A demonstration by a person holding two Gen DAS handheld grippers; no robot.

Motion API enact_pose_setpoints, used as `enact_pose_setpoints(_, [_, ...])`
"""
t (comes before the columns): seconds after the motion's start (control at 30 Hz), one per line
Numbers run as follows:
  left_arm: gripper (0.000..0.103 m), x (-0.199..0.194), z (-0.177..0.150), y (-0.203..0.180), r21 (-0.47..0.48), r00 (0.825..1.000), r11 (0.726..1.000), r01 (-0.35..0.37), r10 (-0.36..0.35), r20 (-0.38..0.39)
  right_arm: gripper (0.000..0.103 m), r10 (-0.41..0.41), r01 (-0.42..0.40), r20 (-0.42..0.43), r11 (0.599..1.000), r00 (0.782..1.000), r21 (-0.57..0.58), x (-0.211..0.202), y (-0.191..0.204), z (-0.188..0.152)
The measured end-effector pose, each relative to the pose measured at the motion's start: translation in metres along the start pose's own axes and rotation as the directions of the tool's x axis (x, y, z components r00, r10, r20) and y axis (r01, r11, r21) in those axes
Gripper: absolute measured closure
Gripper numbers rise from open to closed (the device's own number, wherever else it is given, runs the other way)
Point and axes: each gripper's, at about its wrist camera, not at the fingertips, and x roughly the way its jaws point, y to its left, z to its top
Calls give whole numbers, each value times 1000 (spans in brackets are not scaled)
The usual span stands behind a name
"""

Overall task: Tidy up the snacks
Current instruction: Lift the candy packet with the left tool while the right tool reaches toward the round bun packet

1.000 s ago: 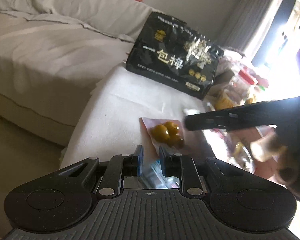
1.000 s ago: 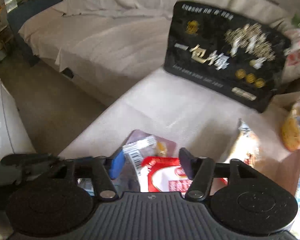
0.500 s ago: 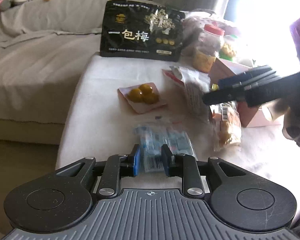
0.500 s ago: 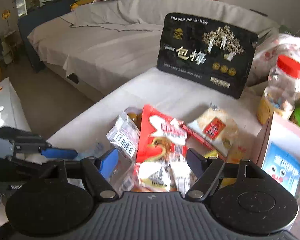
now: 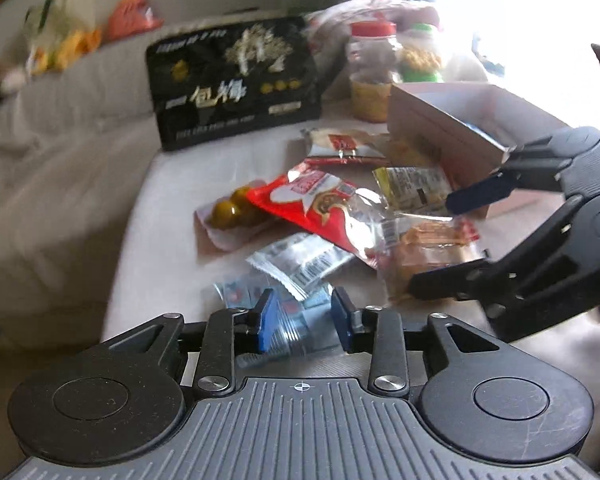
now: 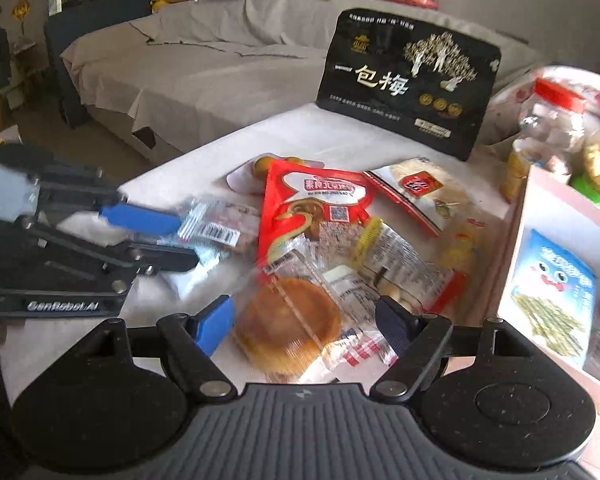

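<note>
Loose snack packets (image 6: 320, 216) are scattered on the worktop (image 6: 204, 168) beside a pink box (image 6: 520, 216). Both tools are held spread, empty: left tool (image 5: 302, 316) over a blue packet (image 5: 240, 292), right tool (image 6: 306, 320) around a wrapped cake (image 6: 288, 324). Closing likely comes next.

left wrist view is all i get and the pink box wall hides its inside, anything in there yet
Observer: Yes. The right wrist view shows a blue packet with a cartoon face inside the pink box.
Operator: ok and the right fingers, side on for me, what are they around
Observer: A round brown pastry in a clear wrapper lies between them. The right gripper is open, with one finger on each side of it.
</note>
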Motion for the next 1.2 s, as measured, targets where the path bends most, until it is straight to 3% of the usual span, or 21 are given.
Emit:
enact_pose_setpoints(0.2, [57, 4, -1, 19, -52, 999, 997, -51, 51, -5, 22, -12, 12, -9, 999, 1000, -39, 3, 3, 0])
enact_pose_setpoints(0.27, [55, 5, 1, 26, -71, 999, 997, -32, 31, -17, 17, -17, 17, -3, 999, 1000, -47, 6, 6, 0])
enact_pose_setpoints(0.3, [59, 6, 3, 28, -89, 1000, 996, -13, 11, -28, 16, -23, 23, 0, 998, 1000, -53, 8, 8, -1])
enact_pose_setpoints(0.47, [54, 8, 5, 34, -121, 997, 991, 55, -60, -40, 14, -59, 60, 16, 994, 998, -87, 12, 20, -8])
enact_pose_setpoints(0.63, [41, 14, 4, 38, -145, 999, 989, 23, -27, -22, 13, -49, 50, 25, 998, 998, -40, 12, 15, -11])
enact_pose_setpoints(0.73, [36, 19, 8, 42, -167, 1000, 986, 3, -8, -27, 7, -38, 37, 24, 999, 999, 34, 14, 7, -15])
enact_pose_setpoints(0.8, [36, 23, 10, 46, -195, 999, 980, 35, -43, -33, 5, -12, 10, 18, 994, 1000, 106, 17, -3, -18])
enact_pose_setpoints(0.87, [37, 29, 11, 51, -244, 992, 964, 110, -121, -32, 5, 5, -7, 19, 991, 1000, 134, 16, -8, -18])
enact_pose_setpoints(0.93, [31, 34, 10, 54, -268, 988, 954, 138, -152, -31, 8, -5, 3, 19, 991, 1000, 136, 15, -7, -19])
enact_pose_setpoints(1.0, [32, 33, 8, 50, -250, 989, 959, 136, -145, -20, 16, -4, 1, 23, 992, 1000, 128, 12, -3, -19])
enact_pose_setpoints(1.03, [33, 32, 7, 49, -243, 990, 961, 135, -143, -16, 26, 6, -9, 28, 993, 1000, 121, 9, 0, -19])
enact_pose_setpoints(1.2, [36, 18, -3, 48, -245, 986, 957, 158, -166, -10, 28, 55, -57, 26, 994, 998, 93, 0, 12, -22])
